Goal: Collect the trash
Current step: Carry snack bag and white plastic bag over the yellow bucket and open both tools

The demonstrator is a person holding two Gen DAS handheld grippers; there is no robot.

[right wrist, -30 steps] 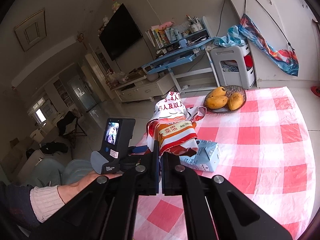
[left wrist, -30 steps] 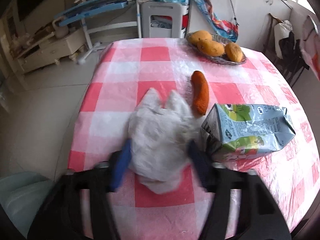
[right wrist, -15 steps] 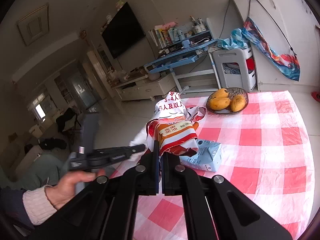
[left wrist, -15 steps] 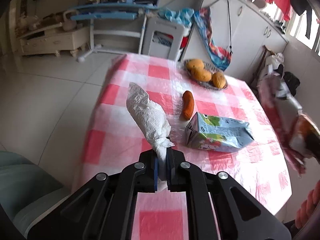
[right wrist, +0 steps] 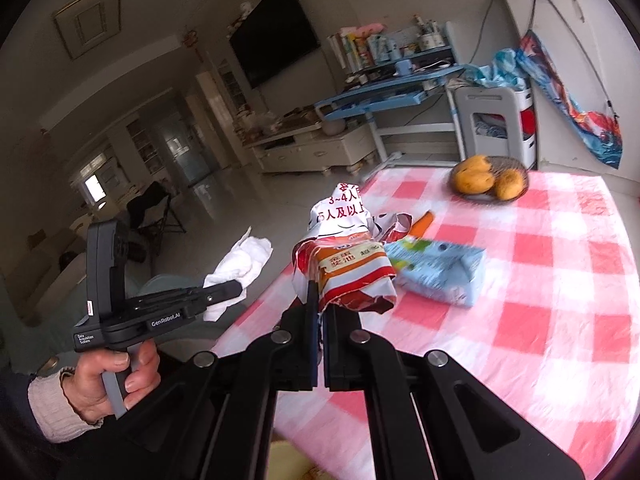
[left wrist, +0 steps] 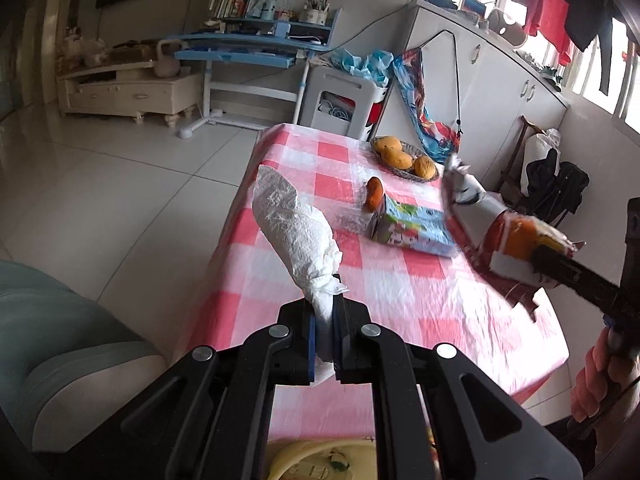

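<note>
While the left gripper [left wrist: 323, 322] clamps a crumpled paper towel [left wrist: 294, 232], the right gripper [right wrist: 317, 312] pinches a snack wrapper [right wrist: 344, 256]; ahead lies a milk carton [right wrist: 438, 270].

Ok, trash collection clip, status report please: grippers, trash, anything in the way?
Left gripper shut on white tissue wad, lifted. Right gripper shut on snack wrapper, lifted. Milk carton on table. Nothing in the way.
</note>
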